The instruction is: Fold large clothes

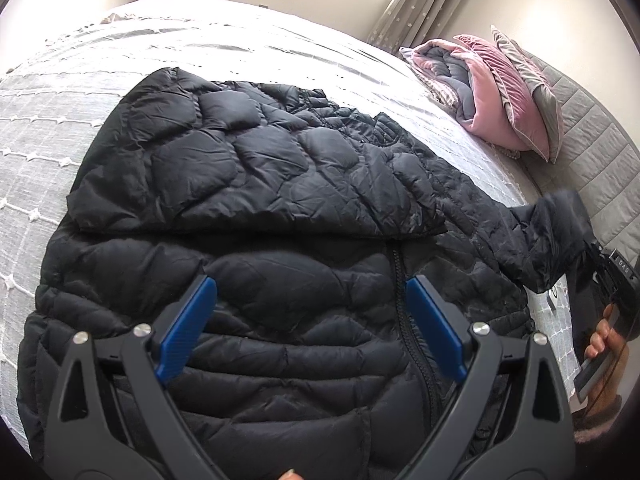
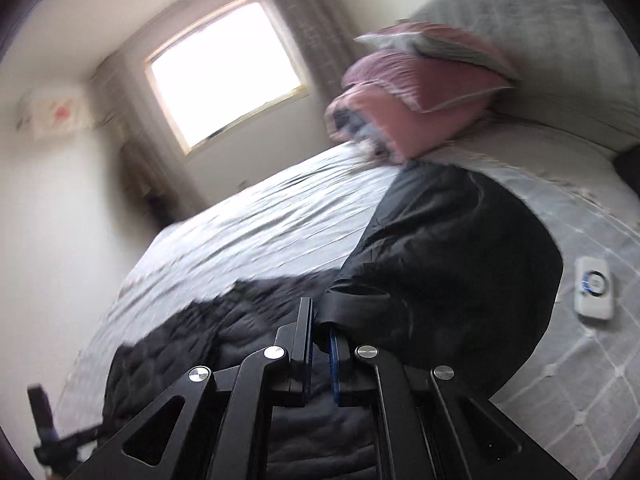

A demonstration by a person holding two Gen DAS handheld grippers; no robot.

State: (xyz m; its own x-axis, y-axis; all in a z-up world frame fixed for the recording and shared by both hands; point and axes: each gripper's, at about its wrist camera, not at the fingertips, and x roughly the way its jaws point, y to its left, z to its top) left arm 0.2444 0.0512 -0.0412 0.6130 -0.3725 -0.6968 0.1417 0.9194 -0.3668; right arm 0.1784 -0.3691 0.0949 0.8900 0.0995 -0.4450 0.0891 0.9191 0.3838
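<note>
Jacket (image 1: 256,264) flat on bed (image 1: 80,92), one sleeve already across chest. Right gripper (image 2: 320,334) pinched shut on other sleeve (image 2: 448,248), lifted. Left gripper (image 1: 311,322) wide open, empty, over zipper. Best to lay sleeve straight across, then smooth flat.

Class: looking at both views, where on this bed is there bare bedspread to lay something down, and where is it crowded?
Bare bedspread lies between the black jacket and the window-side edge. Crowded: the pillows at the headboard, and the strip beside the sleeve holding the white remote.
</note>
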